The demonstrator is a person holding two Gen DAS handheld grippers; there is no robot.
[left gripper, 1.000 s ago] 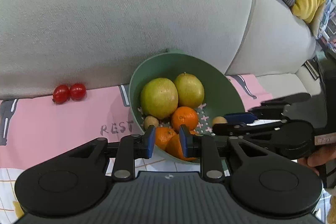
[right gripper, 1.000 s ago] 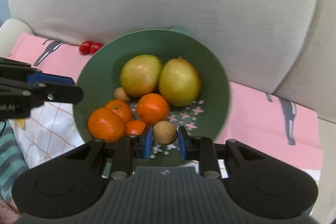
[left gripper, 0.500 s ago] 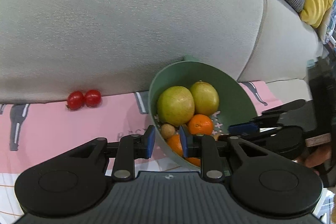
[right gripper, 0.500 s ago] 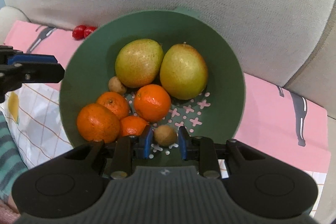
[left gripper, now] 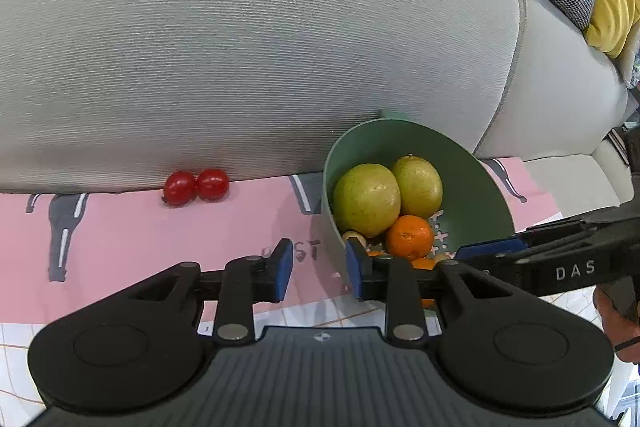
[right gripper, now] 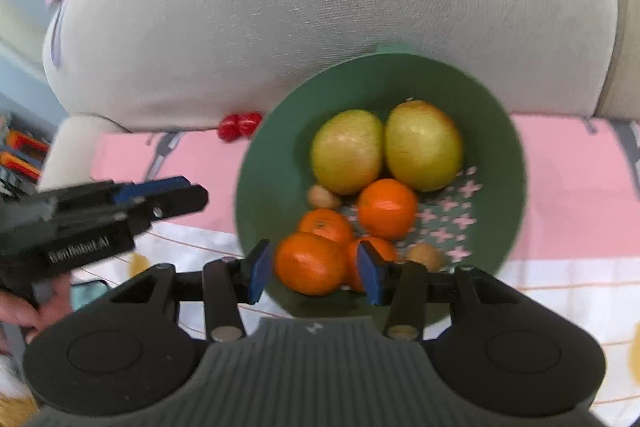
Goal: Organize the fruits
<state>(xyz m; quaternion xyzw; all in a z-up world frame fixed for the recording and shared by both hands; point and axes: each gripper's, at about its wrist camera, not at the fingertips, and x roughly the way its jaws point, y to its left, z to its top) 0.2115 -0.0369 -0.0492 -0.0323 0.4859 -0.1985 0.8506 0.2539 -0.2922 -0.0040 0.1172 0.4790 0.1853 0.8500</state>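
in the right wrist view, the right gripper (right gripper: 316, 269) sits at lower centre with its blue pads now spread wide and empty; half a second ago they flanked a small brown fruit (right gripper: 426, 255), which now lies free low in the green bowl (right gripper: 264, 187), so that fruit looks delivered; the view has also pulled back and blurred, suggesting retreat; past the pads lie several mandarins (right gripper: 310, 263), then two yellow-green pears (right gripper: 346, 151) toward the sofa back (right gripper: 320, 7); in the left wrist view, the left gripper (left gripper: 316, 269) at lower centre has swung left, off the bowl, pads parted and holding nothing; two cherry tomatoes (left gripper: 196, 185) wait centre left on the pink cloth (left gripper: 120, 239), likely next.
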